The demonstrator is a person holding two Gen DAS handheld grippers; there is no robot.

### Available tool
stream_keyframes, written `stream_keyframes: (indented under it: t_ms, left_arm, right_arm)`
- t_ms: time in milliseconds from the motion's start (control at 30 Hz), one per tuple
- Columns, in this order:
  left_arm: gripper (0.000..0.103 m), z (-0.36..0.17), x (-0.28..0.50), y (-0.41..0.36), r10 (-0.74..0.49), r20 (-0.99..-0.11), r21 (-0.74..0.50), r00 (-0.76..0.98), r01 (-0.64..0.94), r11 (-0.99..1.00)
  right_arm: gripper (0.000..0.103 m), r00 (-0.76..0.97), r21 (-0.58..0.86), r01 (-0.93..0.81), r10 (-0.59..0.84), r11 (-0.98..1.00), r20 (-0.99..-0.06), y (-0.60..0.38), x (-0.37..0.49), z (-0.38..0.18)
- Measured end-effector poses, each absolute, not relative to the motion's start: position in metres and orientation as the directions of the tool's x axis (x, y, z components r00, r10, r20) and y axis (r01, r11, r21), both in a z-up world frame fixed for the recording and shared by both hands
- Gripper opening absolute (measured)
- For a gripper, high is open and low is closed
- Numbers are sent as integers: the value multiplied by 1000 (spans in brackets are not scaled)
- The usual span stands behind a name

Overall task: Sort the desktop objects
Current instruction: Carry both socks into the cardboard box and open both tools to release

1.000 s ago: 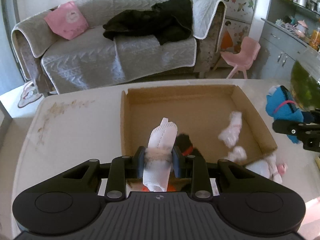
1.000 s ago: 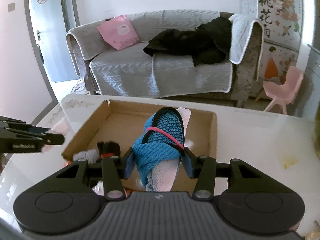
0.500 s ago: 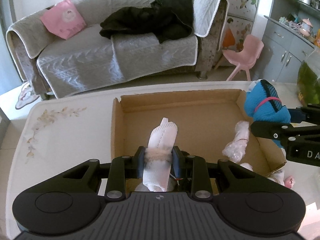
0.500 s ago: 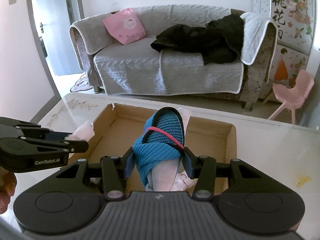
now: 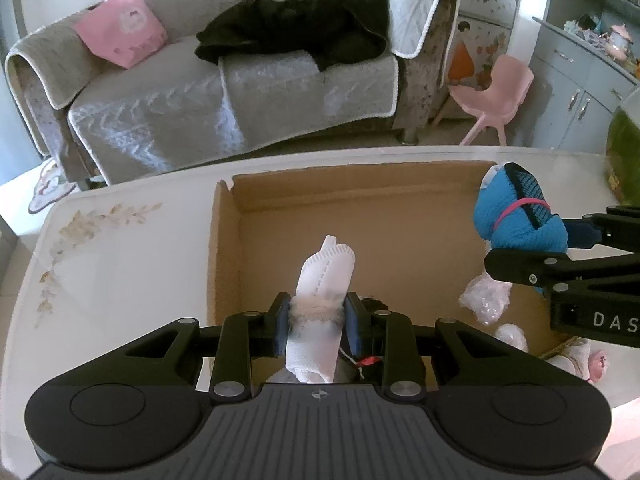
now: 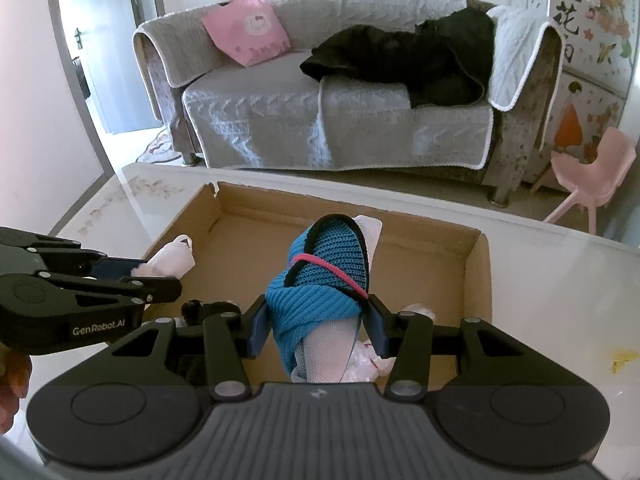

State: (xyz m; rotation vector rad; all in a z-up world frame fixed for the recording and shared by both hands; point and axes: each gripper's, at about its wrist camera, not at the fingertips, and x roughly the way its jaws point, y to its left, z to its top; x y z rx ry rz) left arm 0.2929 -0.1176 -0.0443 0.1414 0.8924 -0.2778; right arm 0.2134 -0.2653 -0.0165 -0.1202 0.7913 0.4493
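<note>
My left gripper (image 5: pixel 318 316) is shut on a white sock bundle (image 5: pixel 326 272) and holds it above the near left part of an open cardboard box (image 5: pixel 228 248). My right gripper (image 6: pixel 318 328) is shut on a blue knitted sock bundle (image 6: pixel 324 280) with a pink band, held above the box (image 6: pixel 476 276) near its right side. The blue bundle also shows in the left wrist view (image 5: pixel 516 216), and the white one in the right wrist view (image 6: pixel 172 258). A black item (image 6: pixel 208 310) and pale pink bundles (image 5: pixel 486 298) lie in the box.
The box lies on a white glossy table (image 5: pixel 112 264). More pale bundles (image 5: pixel 580 356) lie on the table by the box's near right corner. A grey sofa (image 5: pixel 224 76) and a pink chair (image 5: pixel 496 92) stand beyond the table. A yellow scrap (image 6: pixel 624 356) lies at the right.
Both grippers have moved forward over the box with their bundles still held. The right gripper has come in from the right, closer to the left one.
</note>
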Motion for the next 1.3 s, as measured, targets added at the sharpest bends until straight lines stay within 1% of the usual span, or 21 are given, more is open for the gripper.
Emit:
stream_keyframes:
  t_ms: [367,500,767,933,1000,1200,1233,1300]
  left_arm:
    - [36,-65,309,-122,-175,-811,4,558,306,952]
    - [37,-76,318,-124,-160,-823,23,545,313,950]
    - [37,-75,340,-114,-163,-818,8,551,296,955]
    - [37,-86,351,-114,-168,-826,3,538,302,953]
    - [39,-88,353,-114,-168,-823,6,542,303,953]
    - [40,-87,352,-114,-173,-821,6,544,312,950]
    - [41,-87,351,-115,-176,-820,6,544,315,949]
    - [50,-86,350,-118,-174,-819,14,547,322,947]
  right_arm:
    - [46,572,41,-459,330,888,-751,-253,227,-38]
    - [46,558,21,-470,315,882,-768,-249,235,-47]
    - [46,558,33,-478,333,878,-760,-258,253,-40]
    - [46,551,22,-475,317,880,-772,-254,261,-49]
    - [46,541,17,-481,312,877,-781,-249,265,-56]
    - [47,514,9,-504,309,863,-800,-235,267,-70]
    - [47,515,0,-509,304,861,-801,-233,266,-70]
    - [51,521,-8,-512,302,859,-799,-233,265,-68]
